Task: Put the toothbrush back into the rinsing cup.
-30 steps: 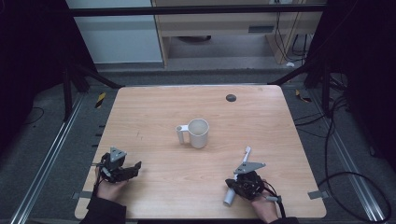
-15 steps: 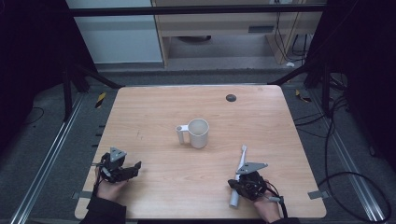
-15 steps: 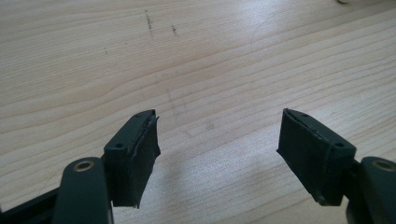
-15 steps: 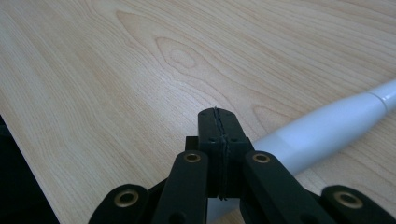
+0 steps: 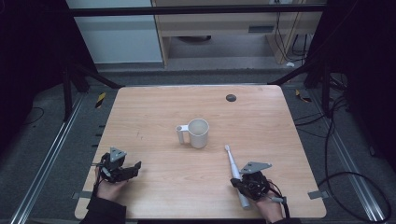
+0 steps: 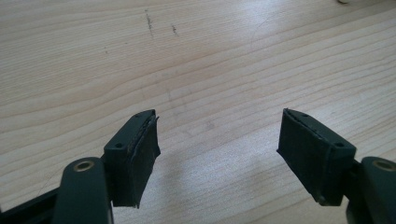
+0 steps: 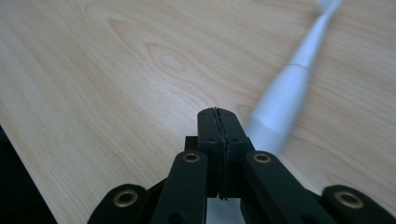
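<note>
A white electric toothbrush (image 5: 236, 175) lies on the wooden table (image 5: 154, 116) at the front right, its head pointing away towards the mug. My right gripper (image 5: 239, 183) sits right beside its thick handle, jaws shut with nothing between them. In the right gripper view the toothbrush (image 7: 285, 102) is blurred, just right of the shut right gripper (image 7: 218, 122). A white mug (image 5: 199, 133) stands upright mid-table, handle to the left. My left gripper (image 5: 133, 169) rests at the front left; in its own view the left gripper (image 6: 217, 140) is wide open over bare wood.
A small dark round hole (image 5: 230, 97) marks the table's far side. The table's front edge runs just behind both hands. Metal rails (image 5: 42, 172) and cables (image 5: 345, 177) lie on the floor on either side.
The toothbrush has swung round: its head moved left towards the mug and its base moved right. The right gripper shifted slightly with it. The left gripper has stayed put.
</note>
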{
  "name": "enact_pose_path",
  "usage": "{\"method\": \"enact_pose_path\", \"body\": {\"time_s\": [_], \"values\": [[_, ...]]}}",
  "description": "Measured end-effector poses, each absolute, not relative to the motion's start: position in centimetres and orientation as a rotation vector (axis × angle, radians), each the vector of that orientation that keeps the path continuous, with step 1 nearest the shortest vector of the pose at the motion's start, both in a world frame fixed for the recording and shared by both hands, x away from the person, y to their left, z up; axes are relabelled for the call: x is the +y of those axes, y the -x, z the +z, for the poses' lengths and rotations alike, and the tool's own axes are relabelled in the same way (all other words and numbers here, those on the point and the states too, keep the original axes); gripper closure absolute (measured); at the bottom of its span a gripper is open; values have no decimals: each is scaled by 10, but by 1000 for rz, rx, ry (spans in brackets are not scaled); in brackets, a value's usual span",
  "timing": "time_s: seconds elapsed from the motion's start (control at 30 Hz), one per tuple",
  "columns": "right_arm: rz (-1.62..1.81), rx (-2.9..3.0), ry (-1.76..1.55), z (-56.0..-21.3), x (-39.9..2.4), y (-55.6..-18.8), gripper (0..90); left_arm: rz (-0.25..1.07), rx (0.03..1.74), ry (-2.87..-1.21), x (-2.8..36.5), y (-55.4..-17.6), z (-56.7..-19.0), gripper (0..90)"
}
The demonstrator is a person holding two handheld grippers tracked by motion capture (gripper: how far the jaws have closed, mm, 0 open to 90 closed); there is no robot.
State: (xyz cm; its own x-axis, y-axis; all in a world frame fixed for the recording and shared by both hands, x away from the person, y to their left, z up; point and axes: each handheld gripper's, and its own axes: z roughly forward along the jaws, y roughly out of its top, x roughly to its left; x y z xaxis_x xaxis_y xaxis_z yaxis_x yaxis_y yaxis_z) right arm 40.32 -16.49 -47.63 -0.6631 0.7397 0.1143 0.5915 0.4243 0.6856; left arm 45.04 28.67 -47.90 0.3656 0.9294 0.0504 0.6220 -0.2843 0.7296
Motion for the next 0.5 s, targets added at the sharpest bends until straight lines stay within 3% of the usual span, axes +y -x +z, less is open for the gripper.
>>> {"method": "enact_pose_path", "body": {"time_s": [0.17,0.5], "values": [[1022,2357,-1232,-472,-192,-394,898,640,1340,-2011,287,-451,-479,276],[959,2373,-1274,-479,-201,-381,897,640,1340,-2012,286,-451,-479,276]]}}
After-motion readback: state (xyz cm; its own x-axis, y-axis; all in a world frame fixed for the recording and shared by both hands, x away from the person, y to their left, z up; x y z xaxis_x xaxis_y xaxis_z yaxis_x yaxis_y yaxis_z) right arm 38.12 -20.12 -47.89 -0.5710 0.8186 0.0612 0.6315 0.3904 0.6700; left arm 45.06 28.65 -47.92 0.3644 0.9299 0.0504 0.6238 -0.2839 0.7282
